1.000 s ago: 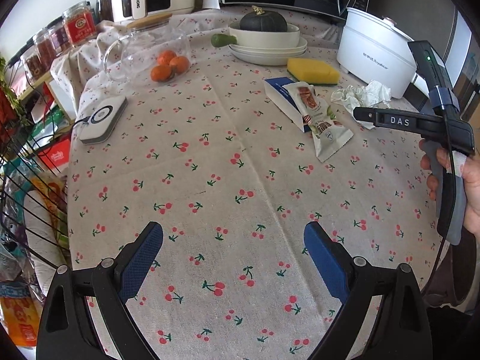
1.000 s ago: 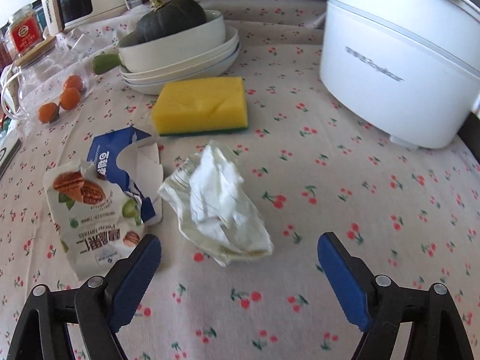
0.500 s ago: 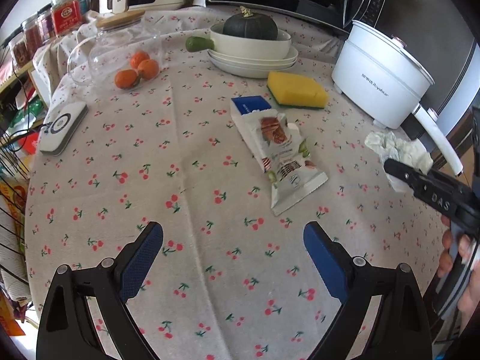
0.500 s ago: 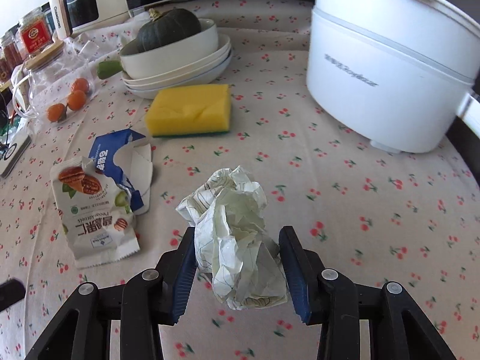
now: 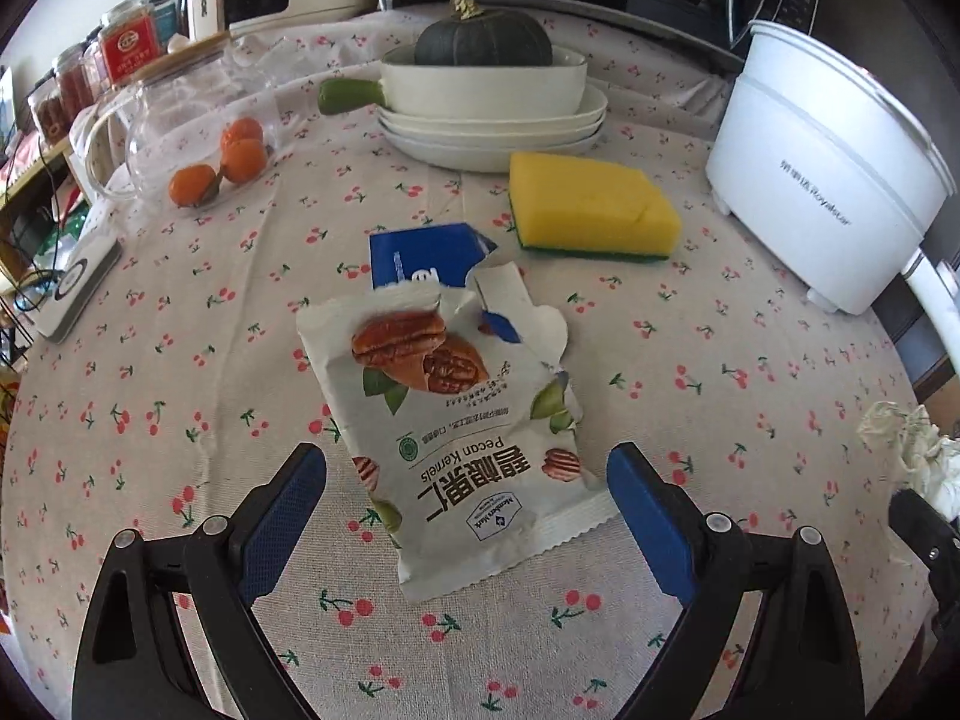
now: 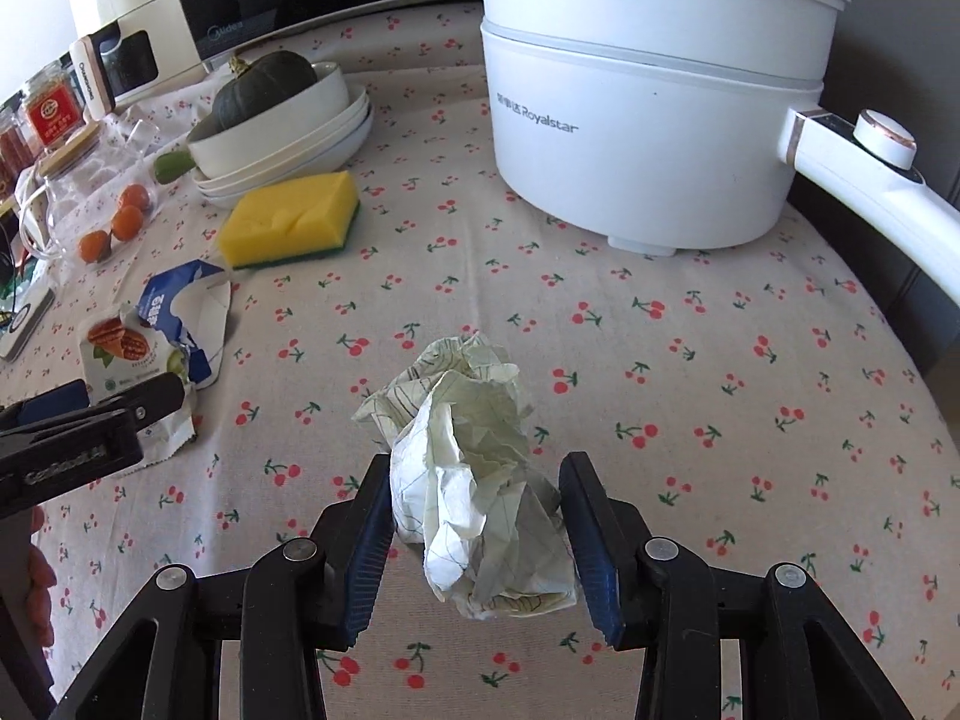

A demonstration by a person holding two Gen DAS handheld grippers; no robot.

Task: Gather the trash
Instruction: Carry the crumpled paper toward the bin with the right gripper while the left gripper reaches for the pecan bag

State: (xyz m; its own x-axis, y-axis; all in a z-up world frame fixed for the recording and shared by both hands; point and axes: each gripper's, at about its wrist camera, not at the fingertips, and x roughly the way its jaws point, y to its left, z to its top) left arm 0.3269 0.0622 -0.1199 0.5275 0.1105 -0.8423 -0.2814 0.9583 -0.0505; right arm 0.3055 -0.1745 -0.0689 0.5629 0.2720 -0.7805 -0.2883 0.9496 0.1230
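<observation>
Crumpled paper, earlier lying loose, now sits clamped in right gripper jaws.

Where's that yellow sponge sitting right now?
The yellow sponge lies flat on the cherry-print tablecloth, between the stack of white dishes and the white electric pot, just beyond the torn blue carton.

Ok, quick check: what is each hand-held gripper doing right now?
Left hand-held gripper: open, jaws either side of the pecan bag, not pressing on it.
Right hand-held gripper: shut on the crumpled paper.
</observation>
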